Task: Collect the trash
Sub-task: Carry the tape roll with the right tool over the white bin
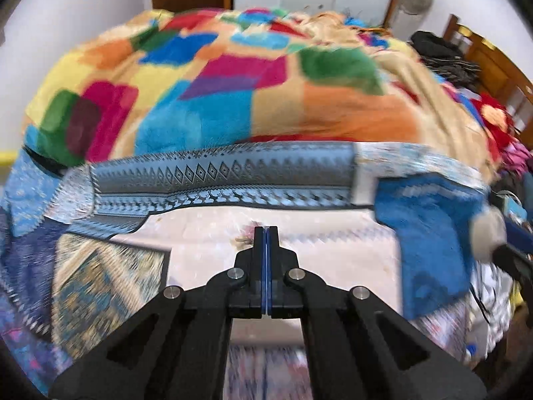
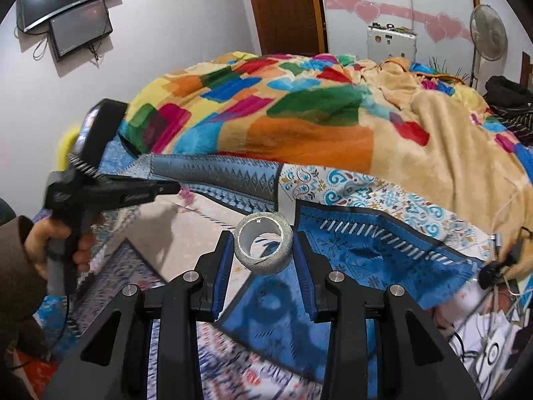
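Bed (image 2: 186, 233): patchwork blanket (image 2: 299, 116), blue cloth (image 2: 383, 250), tape ring (image 2: 264, 242) on top.

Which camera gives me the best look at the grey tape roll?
The right wrist view: the grey tape roll sits sharp and near centre on the blue patterned cloth, between the open fingers of the right gripper. The left wrist view shows only a pale, motion-blurred blob at its right edge.

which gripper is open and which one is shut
The right gripper is open, its blue pads either side of the tape roll without closing on it. The left gripper is shut, empty.
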`<move>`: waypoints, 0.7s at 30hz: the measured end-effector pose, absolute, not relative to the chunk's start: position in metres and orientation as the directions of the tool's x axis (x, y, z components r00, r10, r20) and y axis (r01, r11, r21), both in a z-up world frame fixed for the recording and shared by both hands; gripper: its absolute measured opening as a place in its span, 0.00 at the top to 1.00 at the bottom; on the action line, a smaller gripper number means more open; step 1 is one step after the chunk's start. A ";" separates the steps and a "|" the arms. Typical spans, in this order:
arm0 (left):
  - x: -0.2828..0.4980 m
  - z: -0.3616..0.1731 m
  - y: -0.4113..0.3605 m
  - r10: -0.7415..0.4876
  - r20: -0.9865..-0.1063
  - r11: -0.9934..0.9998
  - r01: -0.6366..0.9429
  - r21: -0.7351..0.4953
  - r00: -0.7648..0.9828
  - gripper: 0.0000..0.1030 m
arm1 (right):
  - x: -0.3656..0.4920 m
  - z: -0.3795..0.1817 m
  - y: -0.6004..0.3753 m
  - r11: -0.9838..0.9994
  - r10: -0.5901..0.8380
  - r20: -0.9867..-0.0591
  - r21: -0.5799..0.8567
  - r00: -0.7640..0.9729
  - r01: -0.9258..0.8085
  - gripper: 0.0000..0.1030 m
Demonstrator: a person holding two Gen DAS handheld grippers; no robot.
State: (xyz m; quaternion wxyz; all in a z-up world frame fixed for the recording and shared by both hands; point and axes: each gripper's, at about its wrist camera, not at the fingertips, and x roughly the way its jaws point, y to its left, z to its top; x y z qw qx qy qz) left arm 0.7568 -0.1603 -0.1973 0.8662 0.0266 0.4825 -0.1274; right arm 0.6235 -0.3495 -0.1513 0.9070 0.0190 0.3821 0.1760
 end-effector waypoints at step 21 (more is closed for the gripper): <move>0.521 -0.024 -0.079 -0.209 -0.740 0.973 0.212 -0.091 0.639 1.00 | 0.481 -0.029 -0.283 0.899 0.405 -0.622 0.140 0.670 -0.414 0.68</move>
